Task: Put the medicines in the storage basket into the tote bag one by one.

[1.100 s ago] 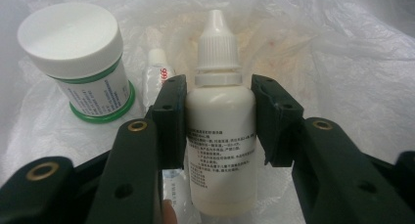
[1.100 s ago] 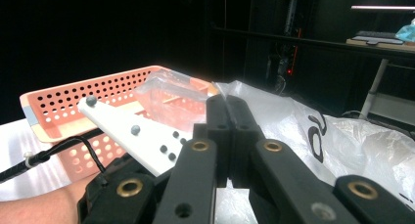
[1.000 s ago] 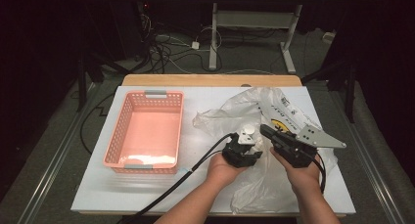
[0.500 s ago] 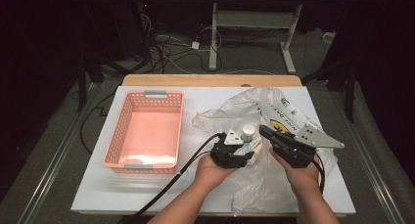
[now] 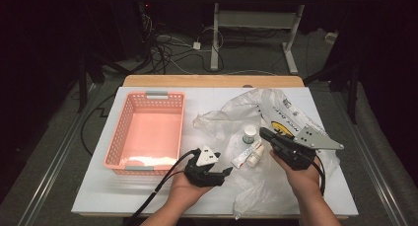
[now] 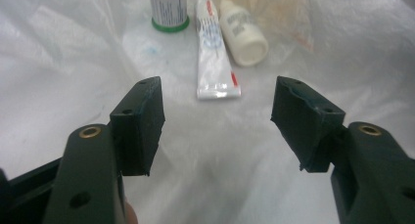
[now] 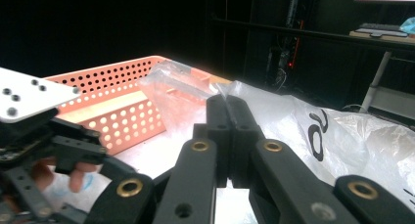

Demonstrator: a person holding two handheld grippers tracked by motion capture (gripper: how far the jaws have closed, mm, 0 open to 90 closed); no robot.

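A small green-banded bottle, a white tube and a white dropper bottle lie close together on a crumpled clear plastic bag. In the left gripper view the tube, the banded bottle and the dropper bottle lie ahead of the jaws. My left gripper has just been opening and has nothing between its jaws. My right gripper is shut at the bag's edge; whether it pinches the film I cannot tell.
A pink perforated basket stands on the white tabletop to the left, with nothing inside it that I can see. The bag spreads over the table's right half. Cables trail from both grippers toward the front edge.
My left gripper has drawn back to the left and toward the person, away from the bag, with its jaws wider. The three small items now lie uncovered. The right gripper stayed put.
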